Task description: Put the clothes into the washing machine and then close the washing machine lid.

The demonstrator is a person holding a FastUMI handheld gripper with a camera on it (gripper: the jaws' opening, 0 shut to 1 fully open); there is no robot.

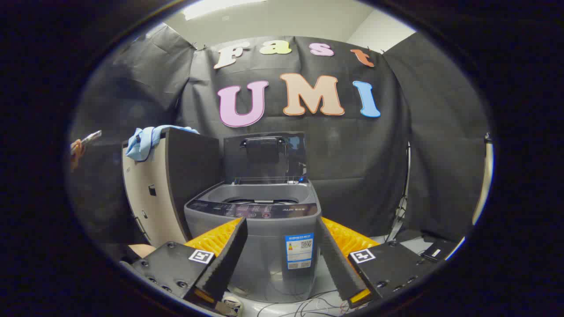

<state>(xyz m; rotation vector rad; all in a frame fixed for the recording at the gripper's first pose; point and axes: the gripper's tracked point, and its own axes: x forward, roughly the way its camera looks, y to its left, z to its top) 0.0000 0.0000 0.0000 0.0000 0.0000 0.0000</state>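
My tongs point(282, 257) stand wide apart with nothing between them, their black ribbed pads backed by orange ridged plastic, and the grey washing machine point(260, 233) sits just ahead between the fingers. Its lid point(264, 156) is propped upright, and a blue-and-white sticker point(299, 251) on its smooth front is too small to read. The light blue clothes point(143, 143) lie crumpled atop a tall dark-sided cabinet point(169, 185) just beside the machine.

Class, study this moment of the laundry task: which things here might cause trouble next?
1. The blue clothes are draped on the cabinet edge; a loose grab by the open, empty tool may drop them.
2. The raised lid may snag the garment.
3. Cables on the floor could catch.
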